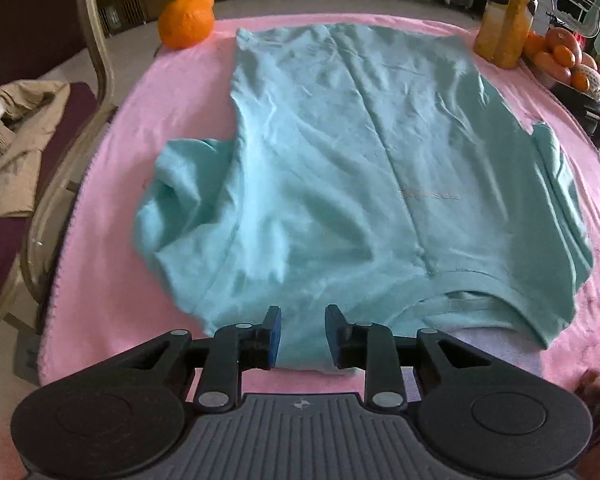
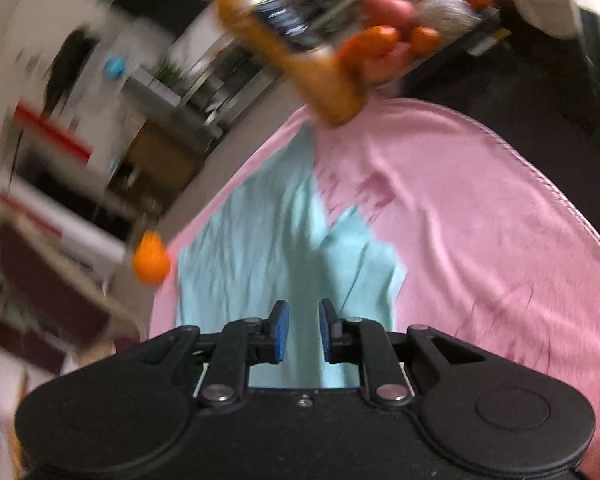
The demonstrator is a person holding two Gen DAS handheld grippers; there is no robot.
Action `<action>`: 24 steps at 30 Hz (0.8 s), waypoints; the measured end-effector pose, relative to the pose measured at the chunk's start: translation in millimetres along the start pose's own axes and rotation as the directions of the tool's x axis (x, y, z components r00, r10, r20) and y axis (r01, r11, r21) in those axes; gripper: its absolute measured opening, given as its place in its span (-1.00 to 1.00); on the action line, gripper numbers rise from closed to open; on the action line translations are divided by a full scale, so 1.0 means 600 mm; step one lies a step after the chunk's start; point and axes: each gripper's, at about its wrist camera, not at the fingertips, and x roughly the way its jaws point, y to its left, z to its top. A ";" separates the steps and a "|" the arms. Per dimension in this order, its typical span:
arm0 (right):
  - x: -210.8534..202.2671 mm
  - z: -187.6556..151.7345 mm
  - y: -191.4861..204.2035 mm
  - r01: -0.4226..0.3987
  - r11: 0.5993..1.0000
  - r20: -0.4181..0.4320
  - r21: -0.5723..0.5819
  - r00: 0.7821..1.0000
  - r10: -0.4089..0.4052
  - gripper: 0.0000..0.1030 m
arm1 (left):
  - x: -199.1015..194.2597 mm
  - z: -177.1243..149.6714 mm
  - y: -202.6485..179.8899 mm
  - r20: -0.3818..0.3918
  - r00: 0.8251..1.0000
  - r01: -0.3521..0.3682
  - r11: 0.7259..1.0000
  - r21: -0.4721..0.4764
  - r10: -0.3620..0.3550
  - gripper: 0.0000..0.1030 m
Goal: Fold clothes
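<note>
A light blue T-shirt (image 1: 340,168) is spread flat on a pink cloth (image 1: 112,184). The left gripper (image 1: 302,332) and right gripper (image 2: 303,330) are held over the T-shirt, jaws parted, nothing gripped.

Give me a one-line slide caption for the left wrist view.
Open left gripper poised at the collar end of a teal T-shirt spread on a pink cloth.

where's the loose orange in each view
Left wrist: the orange sits top left, at the far left corner of the pink cloth.
Right wrist: the orange is left of middle, blurred, at the cloth's left edge.
Shared landmark: the blue t-shirt spread on the cloth.
</note>
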 end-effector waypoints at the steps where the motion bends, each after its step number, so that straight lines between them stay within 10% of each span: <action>1: 0.013 0.012 -0.014 0.004 0.999 -0.001 0.040 1.000 -0.004 -0.63 | -0.001 0.001 -0.003 0.000 1.000 0.003 1.000 0.002 -0.003 -0.35; 12: 0.124 0.045 -0.084 0.087 0.990 -0.031 0.110 0.996 -0.084 -0.40 | -0.006 0.002 -0.036 0.002 1.000 -0.003 0.998 0.069 0.003 -0.22; 16: 0.140 0.045 -0.088 0.084 0.993 -0.018 0.082 0.996 -0.082 -0.92 | -0.009 -0.002 -0.044 0.004 1.000 -0.004 0.997 0.082 0.003 -0.22; 24: 0.027 0.038 -0.088 0.132 0.988 0.201 0.075 0.969 -0.145 -0.96 | -0.019 -0.013 -0.045 0.028 1.000 0.010 0.996 0.085 -0.012 -0.22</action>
